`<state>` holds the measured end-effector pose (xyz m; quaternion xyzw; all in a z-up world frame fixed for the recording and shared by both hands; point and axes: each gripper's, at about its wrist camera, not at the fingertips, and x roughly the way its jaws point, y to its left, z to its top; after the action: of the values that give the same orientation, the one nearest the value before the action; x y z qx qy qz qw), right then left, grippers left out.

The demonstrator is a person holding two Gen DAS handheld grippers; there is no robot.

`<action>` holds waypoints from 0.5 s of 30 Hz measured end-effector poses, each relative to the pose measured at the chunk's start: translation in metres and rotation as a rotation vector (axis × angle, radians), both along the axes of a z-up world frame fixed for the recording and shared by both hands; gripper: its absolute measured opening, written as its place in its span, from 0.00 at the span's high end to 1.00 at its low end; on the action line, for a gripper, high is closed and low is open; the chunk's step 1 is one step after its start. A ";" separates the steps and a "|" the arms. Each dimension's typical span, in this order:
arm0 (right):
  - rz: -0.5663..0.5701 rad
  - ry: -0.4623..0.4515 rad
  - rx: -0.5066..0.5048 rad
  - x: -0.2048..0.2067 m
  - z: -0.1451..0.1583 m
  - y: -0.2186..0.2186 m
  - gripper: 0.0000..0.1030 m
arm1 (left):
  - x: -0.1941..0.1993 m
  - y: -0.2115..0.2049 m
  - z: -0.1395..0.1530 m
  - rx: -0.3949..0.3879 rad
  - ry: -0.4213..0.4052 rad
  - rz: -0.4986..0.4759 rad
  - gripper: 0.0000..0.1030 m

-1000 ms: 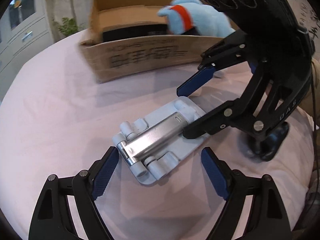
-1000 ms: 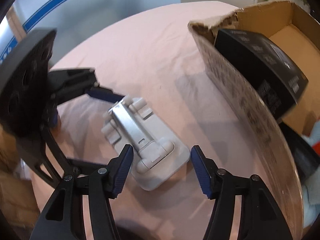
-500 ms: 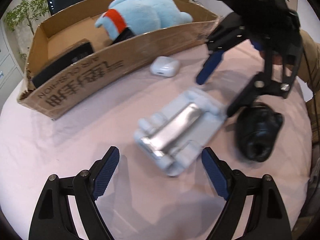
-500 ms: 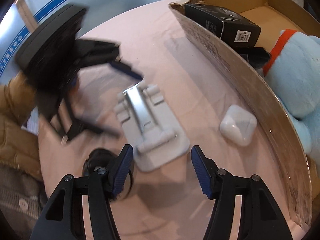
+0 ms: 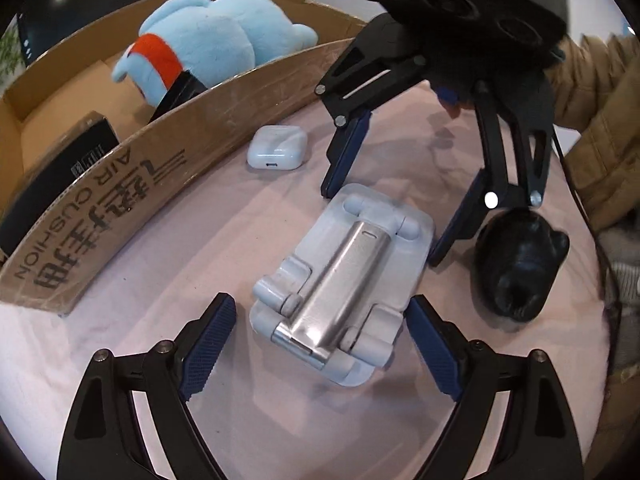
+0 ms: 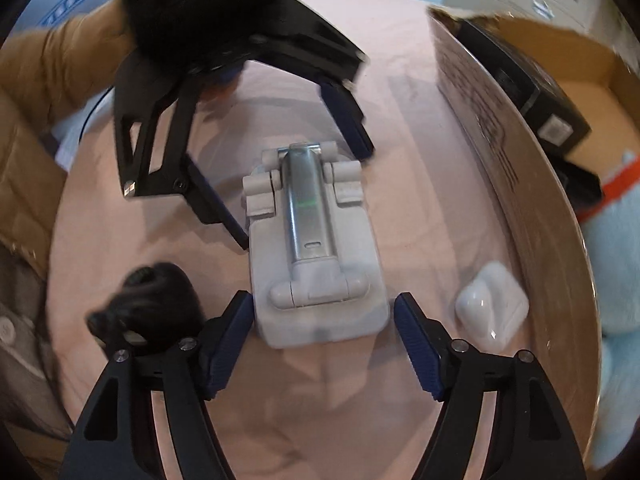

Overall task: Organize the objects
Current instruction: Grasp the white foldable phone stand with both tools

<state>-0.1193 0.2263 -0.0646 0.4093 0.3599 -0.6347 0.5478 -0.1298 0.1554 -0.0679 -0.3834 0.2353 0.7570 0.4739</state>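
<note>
a folded white stand (image 5: 340,288) with a silver arm lies flat on the pink tablecloth (image 5: 160,280), caught between two hand-held grippers that face each other across it. the left gripper (image 5: 320,340) has its jaws spread wide, its blue pads either side of the stand's hinged end without touching it. the right gripper (image 6: 322,328) is likewise spread, its pads flanking the stand's opposite end, close to its edges but not gripping. each tool shows in the other's camera, looming over the far end of the stand. a white earbud case (image 5: 277,148) sits on the cloth just beside the wall of a cardboard box (image 5: 120,184); inside the box lie a blue plush toy (image 5: 208,44) with an orange band and a black carton (image 6: 532,92). a black, rounded object (image 5: 516,268), too dark to identify, rests on the cloth near the stand, on the side away from the box.
</note>
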 end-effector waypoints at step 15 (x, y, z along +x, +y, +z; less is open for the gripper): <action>0.062 0.016 0.014 -0.002 -0.007 0.015 0.36 | -0.001 -0.009 0.001 0.017 0.023 -0.004 0.26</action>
<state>-0.1216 0.2411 -0.0711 0.3968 0.3811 -0.6181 0.5614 -0.1312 0.1464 -0.0671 -0.3701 0.2349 0.7625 0.4759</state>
